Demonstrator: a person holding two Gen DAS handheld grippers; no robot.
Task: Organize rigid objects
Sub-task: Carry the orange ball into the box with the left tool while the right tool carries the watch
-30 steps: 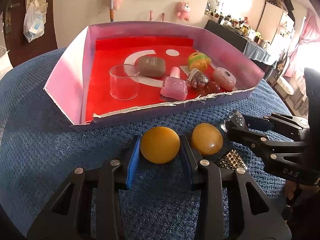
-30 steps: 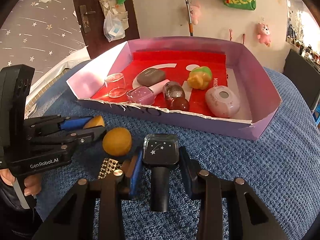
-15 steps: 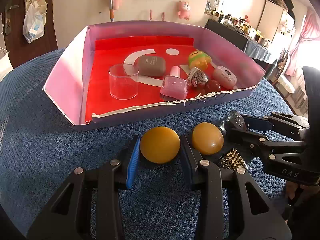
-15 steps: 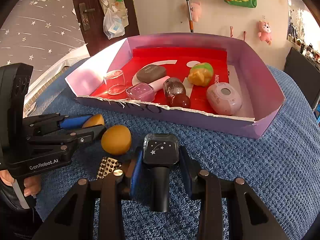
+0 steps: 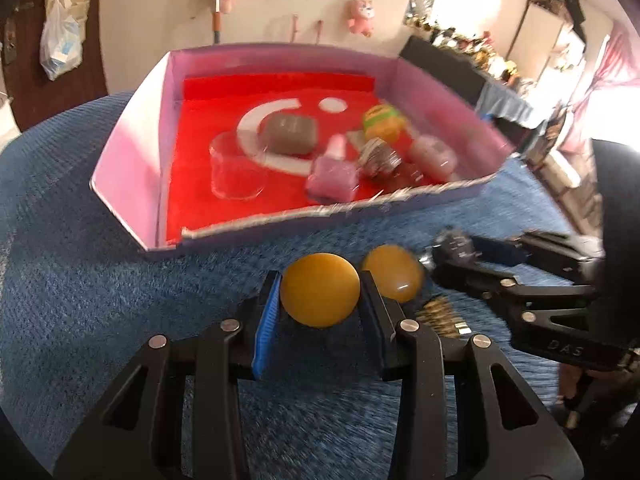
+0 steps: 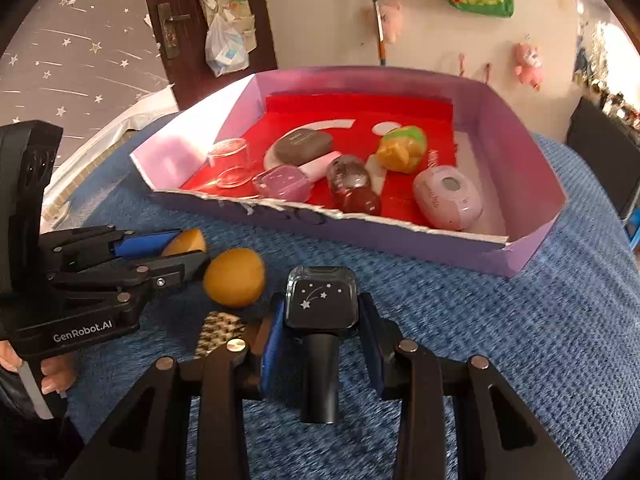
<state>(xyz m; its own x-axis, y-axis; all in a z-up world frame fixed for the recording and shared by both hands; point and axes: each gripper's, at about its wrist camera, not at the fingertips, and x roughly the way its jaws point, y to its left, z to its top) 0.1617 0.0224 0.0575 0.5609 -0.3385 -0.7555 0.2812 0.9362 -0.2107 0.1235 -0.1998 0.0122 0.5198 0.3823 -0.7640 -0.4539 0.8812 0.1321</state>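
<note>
My left gripper is shut on a round amber-yellow stone, held just above the blue cloth in front of the box. A second amber stone lies right beside it on the cloth. My right gripper is shut on a black nail-polish bottle with white stars, its black cap pointing back toward me. In the right wrist view the left gripper and its stone sit at the left, next to the loose stone. The open purple box with a red floor stands beyond.
A gold studded piece lies on the cloth between the grippers. The box holds a clear glass cup, a grey case, a pink bottle, a glittery bottle, a yellow-green toy and a pink oval device. A hand grips the left tool.
Both grips are unchanged. The left wrist view has shifted slightly and is now motion-blurred; the loose stone sits a little closer to the left fingers.
</note>
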